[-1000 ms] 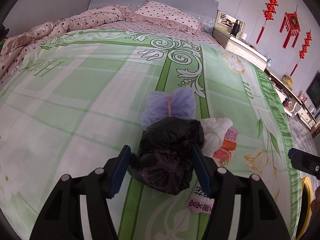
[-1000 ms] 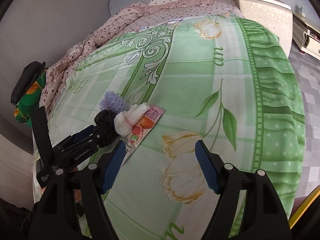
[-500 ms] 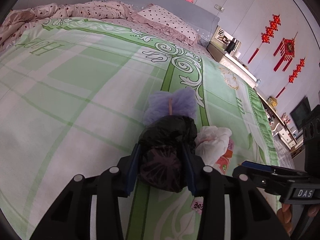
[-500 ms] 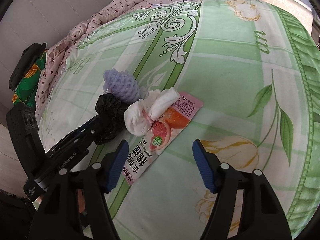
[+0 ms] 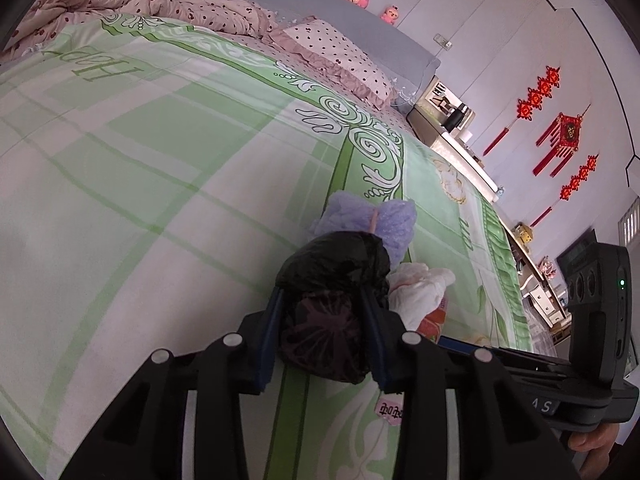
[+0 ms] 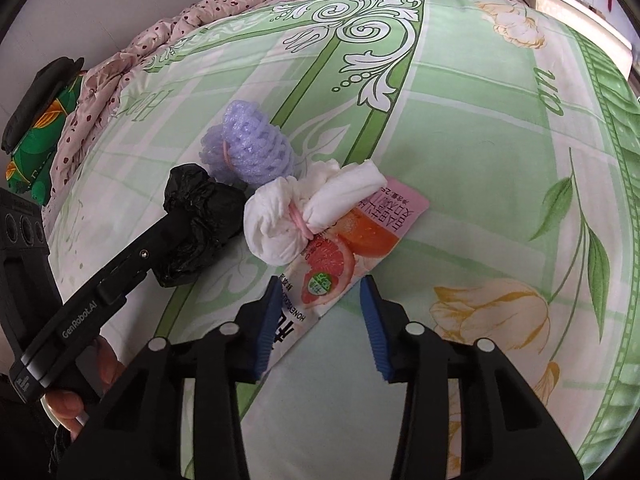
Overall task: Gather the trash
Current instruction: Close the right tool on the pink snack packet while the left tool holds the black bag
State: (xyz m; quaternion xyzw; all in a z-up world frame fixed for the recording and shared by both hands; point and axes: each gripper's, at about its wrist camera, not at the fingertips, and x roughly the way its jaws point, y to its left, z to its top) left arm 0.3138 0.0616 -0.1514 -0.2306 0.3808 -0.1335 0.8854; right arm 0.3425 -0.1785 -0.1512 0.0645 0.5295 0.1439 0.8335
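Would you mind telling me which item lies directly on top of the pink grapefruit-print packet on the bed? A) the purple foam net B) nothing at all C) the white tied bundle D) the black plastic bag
C: in the right wrist view the white tied bundle overlaps the upper part of the pink grapefruit-print packet, while the black plastic bag and the purple foam net sit off to its left.

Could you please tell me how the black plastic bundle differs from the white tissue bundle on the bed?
The black plastic bundle is dark, glossy and crinkled; the white tissue bundle is pale and soft-looking. The black one sits between the left gripper fingers, which are closing; the white one lies free, partly on a pink grapefruit wrapper. Both rest on the green bedspread.
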